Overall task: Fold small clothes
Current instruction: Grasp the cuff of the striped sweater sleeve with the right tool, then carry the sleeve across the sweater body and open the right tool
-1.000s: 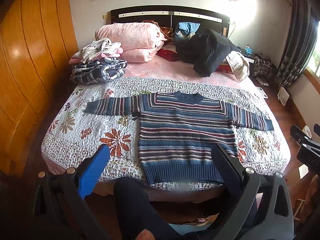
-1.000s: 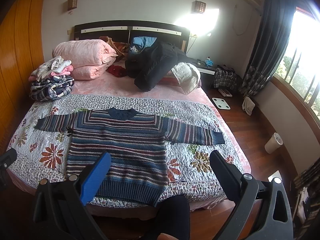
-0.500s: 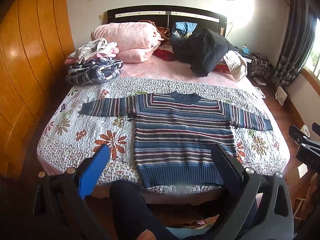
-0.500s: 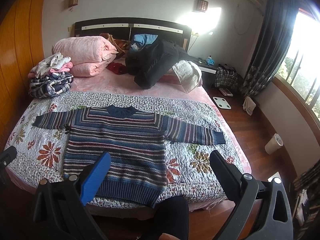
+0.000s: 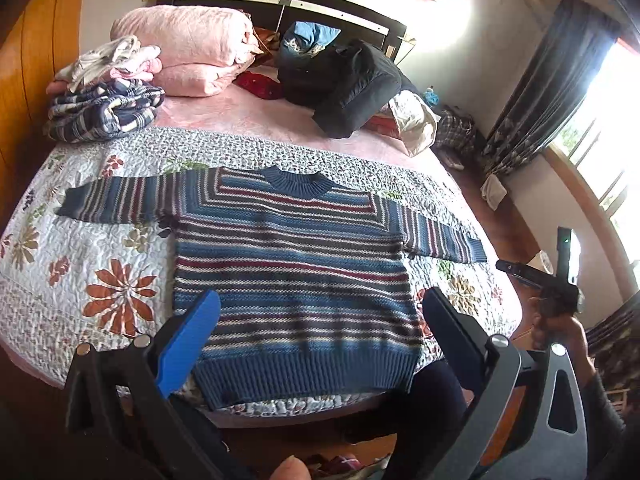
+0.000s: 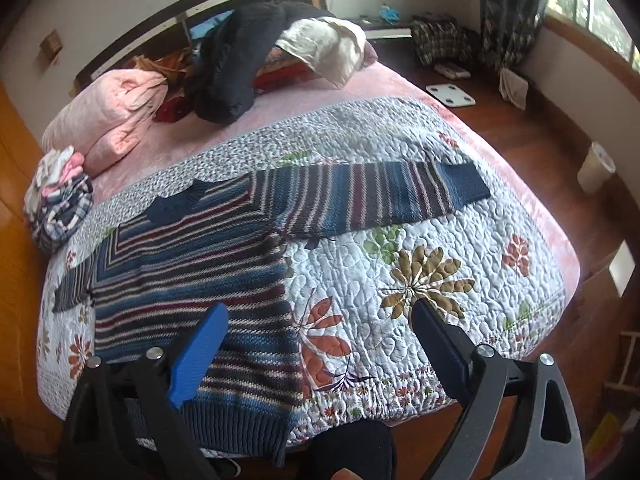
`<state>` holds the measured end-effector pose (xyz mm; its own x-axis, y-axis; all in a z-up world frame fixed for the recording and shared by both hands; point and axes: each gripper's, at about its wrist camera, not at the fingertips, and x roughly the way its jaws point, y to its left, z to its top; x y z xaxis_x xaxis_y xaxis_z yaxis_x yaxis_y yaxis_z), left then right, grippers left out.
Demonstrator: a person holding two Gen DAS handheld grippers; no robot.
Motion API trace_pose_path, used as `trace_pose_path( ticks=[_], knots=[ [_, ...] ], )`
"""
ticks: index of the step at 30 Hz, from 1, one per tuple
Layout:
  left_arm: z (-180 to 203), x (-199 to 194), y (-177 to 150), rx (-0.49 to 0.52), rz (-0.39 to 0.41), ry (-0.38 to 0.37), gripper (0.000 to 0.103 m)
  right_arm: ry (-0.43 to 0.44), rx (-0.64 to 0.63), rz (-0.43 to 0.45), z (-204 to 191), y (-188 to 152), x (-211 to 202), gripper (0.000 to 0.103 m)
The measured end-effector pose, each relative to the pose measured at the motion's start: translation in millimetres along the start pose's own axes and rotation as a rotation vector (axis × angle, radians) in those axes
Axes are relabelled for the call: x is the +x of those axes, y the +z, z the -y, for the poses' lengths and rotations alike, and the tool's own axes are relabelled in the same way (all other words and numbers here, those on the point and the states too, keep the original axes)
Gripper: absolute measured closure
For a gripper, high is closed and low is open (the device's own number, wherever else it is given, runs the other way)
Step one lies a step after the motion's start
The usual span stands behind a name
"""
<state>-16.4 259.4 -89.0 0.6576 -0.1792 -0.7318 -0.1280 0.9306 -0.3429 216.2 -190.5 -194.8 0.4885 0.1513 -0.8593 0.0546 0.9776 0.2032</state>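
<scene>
At the left edge of the bed, toward the head, a pile of folded clothes (image 5: 106, 106) sits on the pink sheet (image 5: 256, 120), plaid items below and pale ones on top. Just beside it lie two stacked pink pillows (image 5: 192, 46) against the dark headboard (image 5: 280, 0).

The floral quilt (image 5: 80, 264) covers the foot half of the bed. On it the striped sweater (image 5: 292, 268) lies flat and face up, collar toward the headboard, hem at the foot edge, both sleeves spread outward toward the left and right edges. No fold is visible in it.

Left tool (image 5: 320, 340): released, jaws wide apart, blue pad on its left finger, dark finger on the right. It hangs above the sweater's lower body near the foot edge and grasps nothing.

Behind the sweater, toward the head at centre, a dark jacket (image 5: 348, 88) is heaped with a red garment (image 5: 260, 84) beside it and a pale cloth (image 5: 416, 120) to its right.

Right tool (image 6: 320, 344): released, jaws wide apart, empty. It hangs above the foot edge, over the sweater's right side seam and the bare quilt beside it. In the left wrist view this tool appears off the bed's right edge, held in a hand (image 5: 560, 328).

On the wooden floor (image 6: 532, 120) beyond the right edge: a white scale (image 6: 450, 95), a white bin (image 6: 596, 167), dark curtains (image 5: 548, 80).
</scene>
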Motion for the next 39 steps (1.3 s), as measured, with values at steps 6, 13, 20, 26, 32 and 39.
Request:
trace_pose_path(
  ticks=[6, 13, 20, 26, 32, 39],
  knots=[
    [4, 50, 20, -0.038, -0.063, -0.006, 0.003, 0.206, 0.464, -0.097, 141, 39, 101, 0.036],
    [22, 95, 30, -0.019, -0.096, -0.041, 0.003, 0.331, 0.866, -0.070, 268, 66, 200, 0.046],
    [24, 134, 34, -0.052, -0.126, -0.079, 0.003, 0.351, 0.961, -0.014, 316, 89, 252, 0.056],
    [12, 159, 34, -0.125, -0.151, -0.118, 0.003, 0.340, 0.949, -0.009, 322, 109, 276, 0.058],
    [-13, 173, 32, -0.214, -0.175, -0.123, 0.003, 0.323, 0.912, 0.017, 317, 122, 272, 0.086],
    [-43, 172, 48, -0.238, -0.138, -0.082, 0.003, 0.290, 0.583, 0.143, 228, 184, 192, 0.091]
  ],
)
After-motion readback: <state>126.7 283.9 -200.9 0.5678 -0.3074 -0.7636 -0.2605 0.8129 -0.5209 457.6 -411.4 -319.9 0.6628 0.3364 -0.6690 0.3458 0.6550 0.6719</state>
